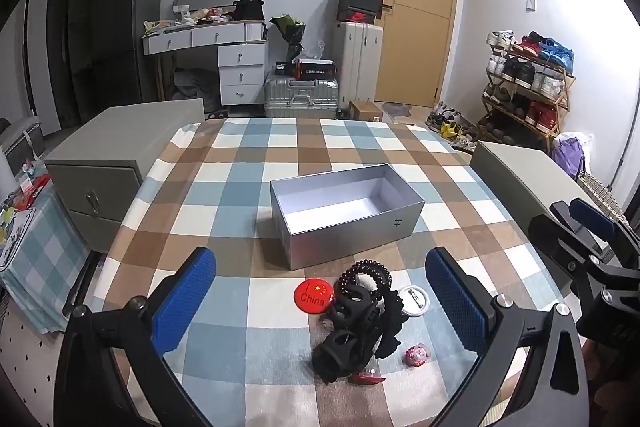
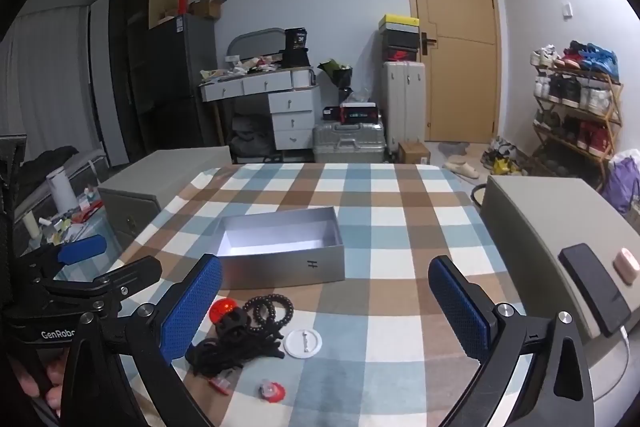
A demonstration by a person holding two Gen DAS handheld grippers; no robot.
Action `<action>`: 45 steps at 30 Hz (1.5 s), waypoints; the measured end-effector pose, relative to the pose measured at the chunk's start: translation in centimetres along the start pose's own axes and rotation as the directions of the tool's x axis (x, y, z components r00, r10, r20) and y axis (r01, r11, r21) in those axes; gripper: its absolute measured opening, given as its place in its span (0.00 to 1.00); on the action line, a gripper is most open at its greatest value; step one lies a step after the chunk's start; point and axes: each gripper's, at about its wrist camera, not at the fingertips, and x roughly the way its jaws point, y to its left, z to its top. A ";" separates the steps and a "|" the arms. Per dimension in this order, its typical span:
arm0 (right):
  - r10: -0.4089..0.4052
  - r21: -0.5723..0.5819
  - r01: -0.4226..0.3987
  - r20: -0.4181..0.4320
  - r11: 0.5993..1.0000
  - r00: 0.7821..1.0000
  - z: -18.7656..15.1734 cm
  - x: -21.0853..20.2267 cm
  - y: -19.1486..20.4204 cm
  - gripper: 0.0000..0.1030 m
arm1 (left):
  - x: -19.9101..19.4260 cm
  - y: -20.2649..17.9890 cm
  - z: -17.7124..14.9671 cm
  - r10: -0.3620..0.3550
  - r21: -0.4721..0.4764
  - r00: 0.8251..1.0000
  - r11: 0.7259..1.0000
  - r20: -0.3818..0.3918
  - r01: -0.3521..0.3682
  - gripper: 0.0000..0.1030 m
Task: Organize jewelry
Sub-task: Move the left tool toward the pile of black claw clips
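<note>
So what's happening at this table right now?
A person holds two grippers over a checkered table, both open and empty. The left gripper hovers above a pile of accessories: a red China badge, black hair clips, a beaded bracelet and a white pin badge. The right gripper waits alongside. The silver box behind the pile is empty, so sorting has not started.

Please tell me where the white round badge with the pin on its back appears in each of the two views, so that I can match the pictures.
Left wrist view: the white round badge lies lower centre-right, right of the black pile of hair accessories.
Right wrist view: it lies lower centre, right of that pile.
Shared landmark: the open silver box stands beyond it on the checked tablecloth in both.
</note>
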 end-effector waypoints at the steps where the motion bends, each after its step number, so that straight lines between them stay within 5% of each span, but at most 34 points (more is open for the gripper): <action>1: 0.000 0.000 0.000 0.001 1.000 1.000 0.0 0.0 0.0 1.00 | 0.0 0.0 0.0 -0.002 0.000 1.000 1.000 -0.001 0.002 0.99; 21: -0.006 -0.006 0.006 0.000 1.000 1.000 -0.2 0.0 0.0 1.00 | 0.5 0.4 -0.4 -0.031 -0.019 0.998 0.999 -0.046 0.030 0.99; 32: -0.002 -0.006 0.002 0.001 1.000 1.000 0.0 0.1 0.0 1.00 | 0.4 0.0 -0.9 -0.015 0.045 0.999 0.999 0.049 0.013 0.99; 40: -0.005 -0.018 0.005 -0.017 1.000 1.000 -0.4 0.6 0.2 1.00 | 2.2 1.9 -4.0 0.014 0.145 0.991 0.989 -0.130 0.005 0.99; 45: 0.002 -0.016 -0.003 -0.051 1.000 0.999 -1.2 1.6 0.3 1.00 | 4.3 2.5 -5.5 -0.058 0.151 0.983 0.985 -0.173 0.085 0.99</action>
